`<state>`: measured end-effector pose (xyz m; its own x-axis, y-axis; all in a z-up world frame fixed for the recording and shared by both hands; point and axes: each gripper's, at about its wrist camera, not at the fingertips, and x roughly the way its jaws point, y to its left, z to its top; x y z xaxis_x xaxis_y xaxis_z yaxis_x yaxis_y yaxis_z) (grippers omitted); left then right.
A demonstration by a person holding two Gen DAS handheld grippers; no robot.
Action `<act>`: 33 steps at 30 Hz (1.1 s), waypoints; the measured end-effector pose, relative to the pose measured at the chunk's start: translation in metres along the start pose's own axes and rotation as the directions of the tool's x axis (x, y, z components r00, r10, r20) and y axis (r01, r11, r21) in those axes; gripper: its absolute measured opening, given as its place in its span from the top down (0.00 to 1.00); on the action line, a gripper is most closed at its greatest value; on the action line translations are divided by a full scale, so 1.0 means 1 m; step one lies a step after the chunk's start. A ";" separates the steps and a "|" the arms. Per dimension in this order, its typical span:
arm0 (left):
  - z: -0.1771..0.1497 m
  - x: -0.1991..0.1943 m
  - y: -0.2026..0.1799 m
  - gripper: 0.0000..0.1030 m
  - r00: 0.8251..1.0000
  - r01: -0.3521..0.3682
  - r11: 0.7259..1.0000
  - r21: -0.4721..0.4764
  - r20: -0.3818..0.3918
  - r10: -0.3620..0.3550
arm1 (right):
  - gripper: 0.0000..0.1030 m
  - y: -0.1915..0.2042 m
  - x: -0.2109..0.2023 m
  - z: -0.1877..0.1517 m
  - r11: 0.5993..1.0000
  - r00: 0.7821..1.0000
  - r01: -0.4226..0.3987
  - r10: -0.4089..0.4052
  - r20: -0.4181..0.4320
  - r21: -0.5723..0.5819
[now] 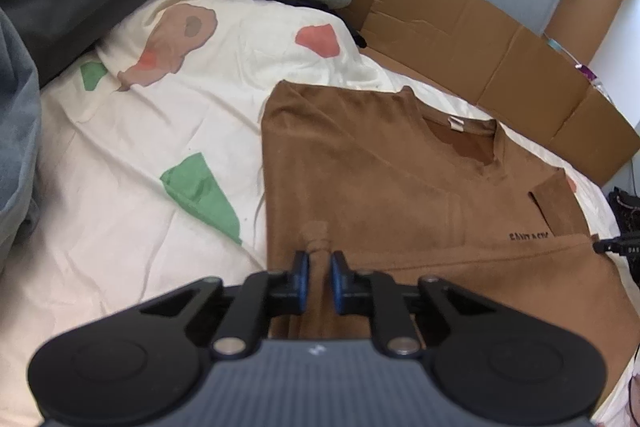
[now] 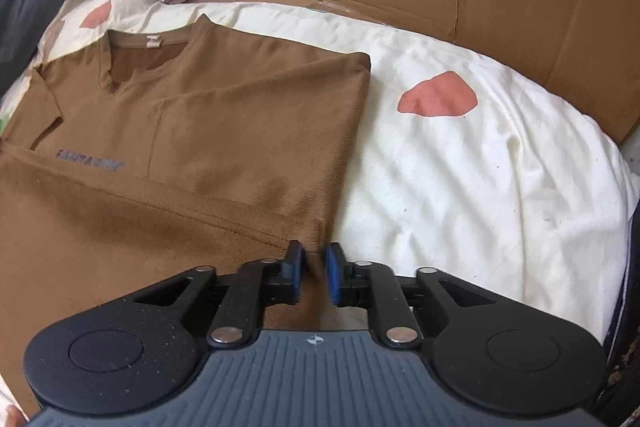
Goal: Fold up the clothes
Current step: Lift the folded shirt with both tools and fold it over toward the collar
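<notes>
Left wrist view: the left gripper has its blue pads nearly closed on a small bunched pinch of the brown fleece V-neck shirt, which lies spread just ahead of the tongs on the cream bedsheet with red and green patches, sleeves already folded in. In the right wrist view the right gripper stands narrow over the shirt's right-hand hem corner, cloth between the pads, though a firm clamp cannot be told. Risk: such thin bites may slip on lifting, or only the top layer is caught, so the hem sags, the tucked sleeves spill, and the fold lands crooked.
</notes>
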<state>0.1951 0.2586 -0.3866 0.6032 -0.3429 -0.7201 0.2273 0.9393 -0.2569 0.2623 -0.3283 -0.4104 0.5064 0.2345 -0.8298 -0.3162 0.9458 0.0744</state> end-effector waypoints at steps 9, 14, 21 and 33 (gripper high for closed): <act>-0.002 -0.004 -0.001 0.94 1.000 -0.025 1.000 0.007 0.015 0.025 | 0.83 0.002 0.003 0.001 1.000 1.000 0.005 -0.004 0.022 -0.023; -0.003 -0.011 -0.005 0.96 0.999 -0.036 0.999 0.019 0.033 0.036 | 0.83 0.009 0.001 0.000 0.998 0.999 0.014 -0.011 0.047 -0.067; -0.005 -0.029 -0.006 0.97 0.996 -0.055 0.998 0.002 0.072 0.055 | 0.98 0.015 -0.012 0.002 0.994 0.998 0.053 -0.048 0.050 -0.098; -0.007 -0.042 -0.003 0.97 0.991 -0.061 0.997 -0.036 0.116 0.065 | 0.98 0.018 -0.046 -0.002 0.989 0.975 0.131 -0.116 0.190 -0.072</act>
<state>0.1631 0.2701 -0.3601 0.7015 -0.2797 -0.6555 0.1621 0.9583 -0.2354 0.2321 -0.3220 -0.3719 0.6826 0.1619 -0.7126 -0.3038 0.9498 -0.0751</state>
